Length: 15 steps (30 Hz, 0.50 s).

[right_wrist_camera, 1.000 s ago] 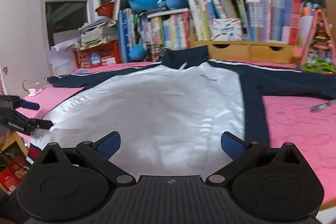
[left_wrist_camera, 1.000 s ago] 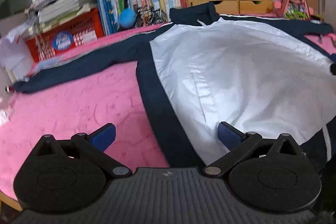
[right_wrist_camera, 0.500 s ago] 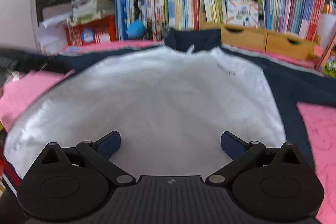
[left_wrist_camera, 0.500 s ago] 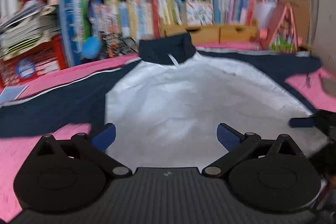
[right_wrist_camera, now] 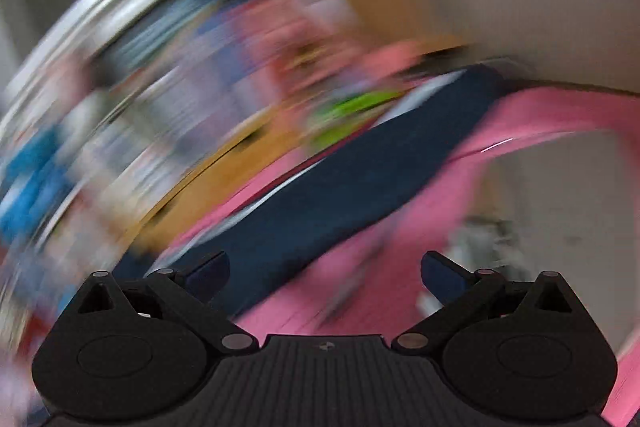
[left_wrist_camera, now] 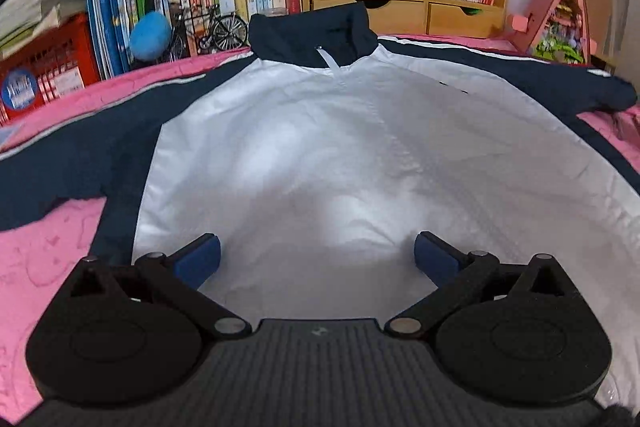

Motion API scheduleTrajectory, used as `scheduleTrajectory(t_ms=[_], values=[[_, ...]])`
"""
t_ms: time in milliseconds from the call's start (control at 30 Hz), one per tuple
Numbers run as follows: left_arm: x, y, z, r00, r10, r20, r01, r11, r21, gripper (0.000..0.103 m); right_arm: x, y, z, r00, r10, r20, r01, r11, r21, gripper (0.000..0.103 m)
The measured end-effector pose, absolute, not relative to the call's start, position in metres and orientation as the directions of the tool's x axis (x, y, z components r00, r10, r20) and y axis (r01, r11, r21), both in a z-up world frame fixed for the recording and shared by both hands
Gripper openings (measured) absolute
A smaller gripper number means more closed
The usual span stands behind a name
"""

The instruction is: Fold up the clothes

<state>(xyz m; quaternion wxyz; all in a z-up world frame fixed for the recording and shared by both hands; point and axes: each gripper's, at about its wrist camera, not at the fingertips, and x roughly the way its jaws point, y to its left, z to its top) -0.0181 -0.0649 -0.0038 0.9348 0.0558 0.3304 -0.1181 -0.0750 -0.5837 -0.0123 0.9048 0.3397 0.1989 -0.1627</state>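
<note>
Swung rightward, right claw (right_wrist_camera: pixel 325 273) blurs over the navy sleeve (right_wrist_camera: pixel 340 203); both claws gape empty, labels unreadable.

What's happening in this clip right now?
A person holding two tools is about to fold a navy-and-white jacket, spread flat on a pink cover in front of a bookshelf. The left hand-held gripper hovers open over the white body near the hem, gripping nothing. The right hand-held gripper is also open and empty; its view is heavily motion-blurred, showing a navy sleeve. No fold has been made yet.
</note>
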Motion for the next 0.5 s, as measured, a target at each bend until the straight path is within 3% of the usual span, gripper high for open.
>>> scheduleTrajectory(t_ms=[200,333,400,433,500], values=[[-0.021,-0.071,-0.003,0.771,-0.159,-0.616,0.247,0.967,0.06,0.103,-0.027,-0.65,-0.011,0.807,-0.32,-0.496,0.57,0.642,0.512,0.103],[-0.021,-0.07,-0.003,0.773,-0.157,-0.615,0.246,0.967,0.062,0.103,0.015,-0.68,-0.022,0.734,-0.351,-0.581,0.65,0.609,0.455,0.101],[-0.02,-0.07,-0.003,0.772,-0.158,-0.616,0.245,0.968,0.059,0.103,0.036,-0.687,-0.027,0.685,-0.347,-0.64,0.682,0.615,0.396,0.075],[-0.02,-0.07,-0.003,0.771,-0.159,-0.617,0.245,0.968,0.056,0.103,0.046,-0.689,-0.029,0.661,-0.336,-0.671,0.69,0.624,0.368,0.047],[-0.019,-0.069,-0.004,0.768,-0.163,-0.619,0.245,0.968,0.049,0.103,0.058,-0.688,-0.029,0.634,-0.347,-0.691,0.701,0.636,0.323,0.042]])
